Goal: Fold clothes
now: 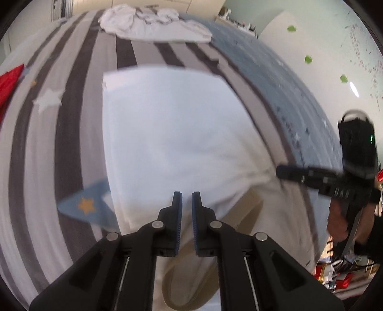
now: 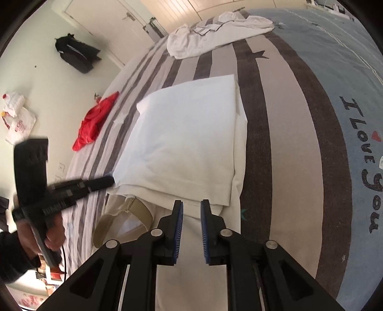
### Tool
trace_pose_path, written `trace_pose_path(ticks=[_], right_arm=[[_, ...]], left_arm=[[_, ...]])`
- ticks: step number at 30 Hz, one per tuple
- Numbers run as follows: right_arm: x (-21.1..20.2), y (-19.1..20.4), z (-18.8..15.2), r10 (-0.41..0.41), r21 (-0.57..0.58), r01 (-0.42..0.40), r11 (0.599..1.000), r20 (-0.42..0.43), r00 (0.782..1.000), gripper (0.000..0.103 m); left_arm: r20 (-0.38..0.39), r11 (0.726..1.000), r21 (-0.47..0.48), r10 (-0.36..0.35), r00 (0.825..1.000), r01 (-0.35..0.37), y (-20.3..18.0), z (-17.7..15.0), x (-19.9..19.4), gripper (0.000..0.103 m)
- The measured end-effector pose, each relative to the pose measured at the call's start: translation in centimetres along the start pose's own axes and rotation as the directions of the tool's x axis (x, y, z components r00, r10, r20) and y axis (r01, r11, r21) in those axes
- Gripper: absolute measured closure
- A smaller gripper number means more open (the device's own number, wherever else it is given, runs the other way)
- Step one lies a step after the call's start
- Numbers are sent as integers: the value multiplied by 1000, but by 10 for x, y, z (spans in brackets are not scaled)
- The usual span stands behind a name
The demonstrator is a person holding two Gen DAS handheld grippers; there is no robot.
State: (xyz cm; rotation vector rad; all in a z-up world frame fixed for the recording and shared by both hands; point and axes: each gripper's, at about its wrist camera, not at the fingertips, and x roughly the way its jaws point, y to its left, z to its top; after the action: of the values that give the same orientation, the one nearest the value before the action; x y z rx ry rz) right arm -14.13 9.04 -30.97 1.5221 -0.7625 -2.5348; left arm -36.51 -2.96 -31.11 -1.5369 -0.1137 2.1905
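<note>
Striped grey-and-white bedding (image 1: 79, 134) with star motifs fills the left wrist view, a crumpled white pile (image 1: 153, 22) lying at its far end. On it lies the folded white garment (image 1: 172, 134), its beige collar band (image 1: 241, 215) showing at the near edge. The left gripper (image 1: 186, 198) hangs over that near edge, its jaws slightly parted and holding nothing. At right, the right gripper (image 1: 284, 172) touches the garment's side edge; whether it pinches cloth cannot be told.

From the right wrist view, the same garment (image 2: 186, 143) rests on the bedding (image 2: 275, 143), a red garment (image 2: 95, 122) well apart near the bed's edge. The right gripper (image 2: 191, 205) is parted and empty above the near hem, while the left gripper (image 2: 105, 182) meets the garment's corner.
</note>
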Motion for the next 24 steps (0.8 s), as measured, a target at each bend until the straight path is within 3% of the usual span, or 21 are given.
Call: trace_pose_path(ticks=[3,8,13,15,17,19,21,24], right_arm=[[11,-6,-1,-19,9,20,1000,-16,1000,89],[24,-27,-18,-13,36,15,999,-70,997,89],[9,-24,-14,-15,9,15,1000,-62,998,89],[-1,-22,-14,-21,-9,20,1000,-61,998,89],[-11,-21,-20,-38,-37,36,999,-67,997,87],[-21,-22,-34,-44,-37,41,998,-72,996,80],[-30,-23,-51,-45,-25,43,999,-78,996,70],[-45,-26,-76,-46,-6,46,999,-86,995,68]], left_arm=[[-38,999,-2,42,998,-43,6,-22,11,98],[-8,997,-66,46,999,-46,12,-30,5,98],[53,987,-131,96,994,-88,14,-44,-33,97],[77,980,-170,118,990,-104,16,-58,-53,90],[87,973,-200,139,986,-120,18,-75,-71,76],[72,971,-204,146,987,-129,18,-94,-82,66],[48,970,-206,141,989,-128,16,-115,-89,63],[22,969,-215,126,992,-118,17,-152,-102,63]])
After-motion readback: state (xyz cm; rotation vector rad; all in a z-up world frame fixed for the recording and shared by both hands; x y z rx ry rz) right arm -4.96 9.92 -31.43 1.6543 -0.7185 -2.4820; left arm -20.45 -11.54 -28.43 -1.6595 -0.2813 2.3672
